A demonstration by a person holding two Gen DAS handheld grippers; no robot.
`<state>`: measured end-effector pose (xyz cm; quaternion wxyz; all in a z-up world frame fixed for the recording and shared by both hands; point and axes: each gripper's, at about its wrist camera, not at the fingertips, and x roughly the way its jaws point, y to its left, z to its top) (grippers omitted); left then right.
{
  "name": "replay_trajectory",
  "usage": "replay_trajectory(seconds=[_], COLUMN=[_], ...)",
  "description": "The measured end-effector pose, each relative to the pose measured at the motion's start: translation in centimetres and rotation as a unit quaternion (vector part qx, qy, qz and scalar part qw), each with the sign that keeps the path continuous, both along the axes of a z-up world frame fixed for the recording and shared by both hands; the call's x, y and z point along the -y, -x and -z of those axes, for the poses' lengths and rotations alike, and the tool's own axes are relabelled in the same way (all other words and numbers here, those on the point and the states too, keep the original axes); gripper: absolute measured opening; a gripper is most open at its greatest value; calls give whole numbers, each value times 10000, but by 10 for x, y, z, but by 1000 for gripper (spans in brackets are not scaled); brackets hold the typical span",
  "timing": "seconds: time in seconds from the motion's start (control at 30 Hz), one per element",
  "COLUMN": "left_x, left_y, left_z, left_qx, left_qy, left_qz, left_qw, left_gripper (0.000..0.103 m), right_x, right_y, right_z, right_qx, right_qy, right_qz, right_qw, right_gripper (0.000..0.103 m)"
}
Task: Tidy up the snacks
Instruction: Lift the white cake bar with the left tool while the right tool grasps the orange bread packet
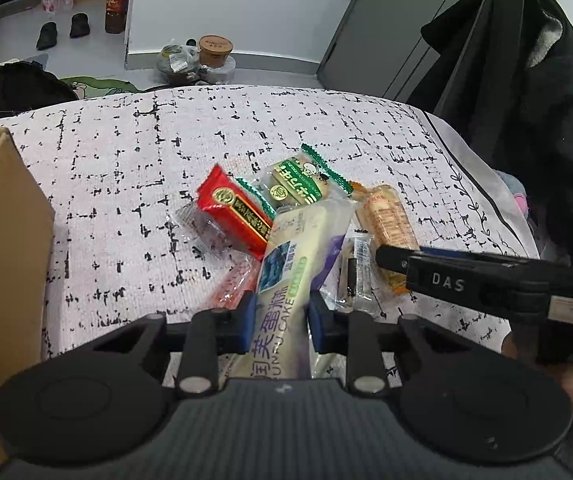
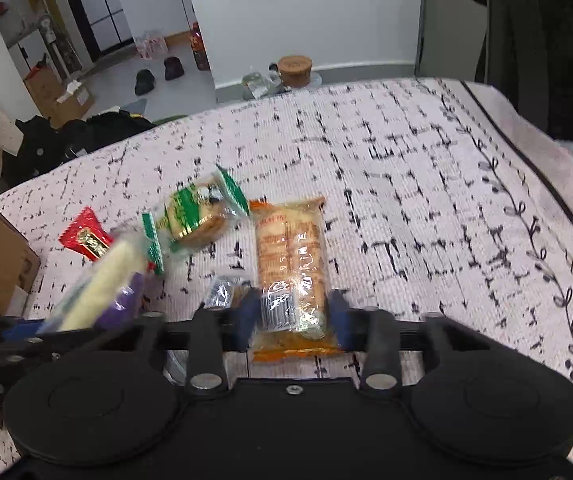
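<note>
A white cloth [image 1: 246, 128] with a black dash pattern covers the table, and a vine border runs along its right edge. A cardboard box [image 1: 2, 240] stands at the left edge of the cloth, well apart from the snacks heaped near the middle.

The left gripper [image 1: 280, 320] is clenched on a long cake pack [image 1: 298, 248], its blue pads pressing the wrapper on both sides at the near end. The pack tilts up and away over the heap; in the right wrist view it looks lifted off the cloth, though blur makes that hard to judge.

The right gripper [image 2: 294, 314] grasps an orange cracker pack [image 2: 290, 272] at its near end, a pad against each long side. The pack lies flat on the cloth, pointing away.

A red bar [image 1: 234, 216] lies to the left of the cake pack, partly under it. A green-edged biscuit pack [image 1: 306, 184] sits just behind, touching the red bar. A small clear wrapper [image 2: 222, 292] lies just left of the cracker pack.
</note>
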<state>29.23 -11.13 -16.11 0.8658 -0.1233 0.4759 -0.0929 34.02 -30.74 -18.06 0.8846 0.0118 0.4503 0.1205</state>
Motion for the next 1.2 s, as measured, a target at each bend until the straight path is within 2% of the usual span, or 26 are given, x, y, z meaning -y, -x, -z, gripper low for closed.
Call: replay_trajectory(seconds=[0.4, 0.77, 0.87, 1.03, 1.2], left_x=[-4, -10, -9, 1, 4], left_y=[12, 34, 36, 35, 34], left_z=[-6, 0, 4, 10, 16], left_qx=[-104, -544, -589, -578, -504], left_qy=[63, 102, 120, -100, -120], left_qz=[-172, -97, -58, 23, 5], left_qw=[9998, 9984, 9982, 9983, 9987], left_gripper=[22, 22, 25, 32, 43], right_x=[14, 19, 16, 7, 3], right_y=[44, 84, 90, 92, 88], right_z=[-3, -2, 0, 2, 4], right_qx=[-266, -597, -618, -605, -558], right_qy=[-158, -223, -185, -67, -17], right_qz=[83, 104, 56, 14, 9], right_qw=[9995, 9979, 9979, 9981, 9984], right_gripper=[34, 34, 36, 41, 49])
